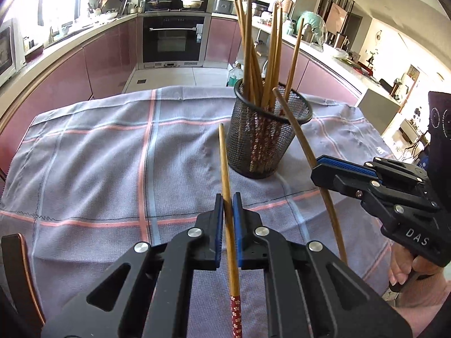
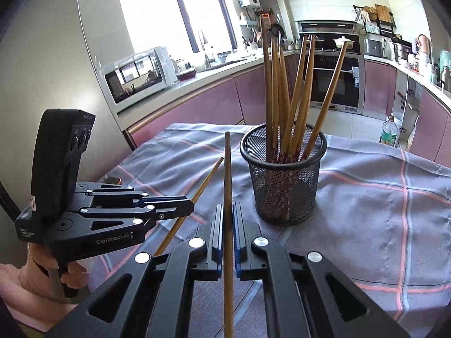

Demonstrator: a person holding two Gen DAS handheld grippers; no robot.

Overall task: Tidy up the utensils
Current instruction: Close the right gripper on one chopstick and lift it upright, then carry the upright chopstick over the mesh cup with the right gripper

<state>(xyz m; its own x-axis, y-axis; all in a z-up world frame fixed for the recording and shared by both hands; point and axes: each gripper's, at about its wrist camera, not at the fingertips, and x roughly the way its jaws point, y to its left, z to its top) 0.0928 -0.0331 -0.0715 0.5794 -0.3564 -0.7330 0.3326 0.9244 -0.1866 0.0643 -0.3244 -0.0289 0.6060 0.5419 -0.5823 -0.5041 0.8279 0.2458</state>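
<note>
**Two chopsticks lifted, cup waiting**

Each gripper pinches one chopstick. In the left wrist view the left gripper [image 1: 228,211] sits at lower centre, its blue pads pressed onto a chopstick [image 1: 226,174] whose bare tip points up the frame and whose red patterned end trails toward the bottom edge. The right gripper [image 1: 321,166] enters from the right edge, closed on a second chopstick [image 1: 296,129] that slants from near the cup's rim down to lower right.

The mesh cup [image 1: 265,140] stands right of centre on the checked cloth [image 1: 98,169], already holding a bunch of chopsticks [image 1: 253,64], patterned ends down. In the right wrist view the cup [image 2: 284,186] is just right of the held stick [image 2: 227,174], beyond the pads.

The step in hand looks like carrying both sticks to the cup. Next, each stick likely needs tipping upright, its end raised over the rim, then released inside. The standing bunch crowds the opening, so a gap must be found.
</note>
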